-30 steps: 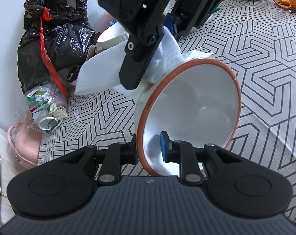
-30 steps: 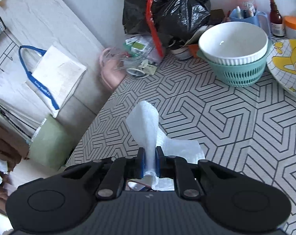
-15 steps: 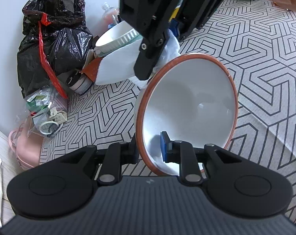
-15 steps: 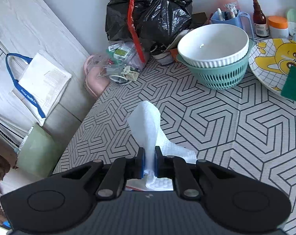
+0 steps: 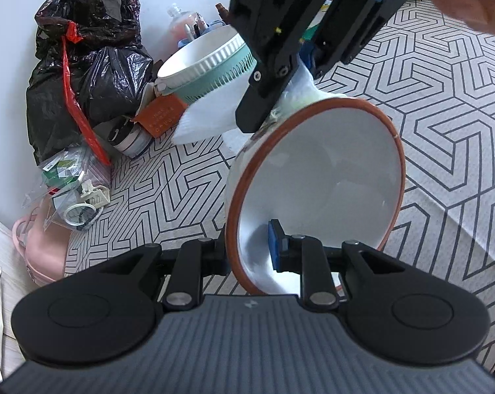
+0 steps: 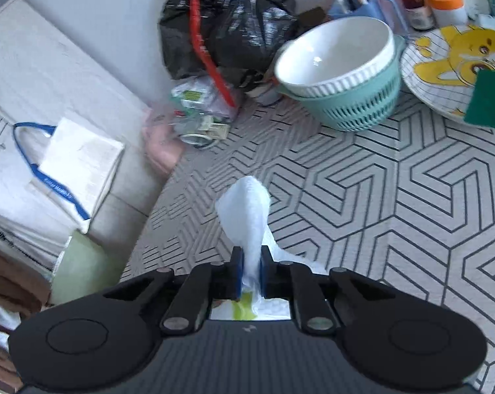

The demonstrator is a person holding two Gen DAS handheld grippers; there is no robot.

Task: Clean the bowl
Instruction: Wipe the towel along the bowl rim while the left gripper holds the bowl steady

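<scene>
My left gripper [image 5: 252, 251] is shut on the rim of a white bowl with an orange-red rim [image 5: 326, 170], held tilted on its side above the patterned table. One finger is inside the bowl, the other outside. My right gripper [image 6: 250, 277] is shut on a crumpled white paper towel [image 6: 247, 210]. In the left wrist view the right gripper [image 5: 299, 55] comes from above, and the towel [image 5: 211, 115] rests against the bowl's upper outer edge.
A white ribbed bowl in a teal basket [image 6: 342, 75] stands at the back, beside a black rubbish bag [image 6: 224, 23]. A cartoon plate with a green sponge [image 6: 457, 72], bottles and jars sit at the back right. The table edge [image 6: 149, 203] drops off left.
The right gripper with the towel has shifted right and back along the bowl's upper rim. The teal basket has come into the left wrist view. The left gripper's grip on the bowl is unchanged.
</scene>
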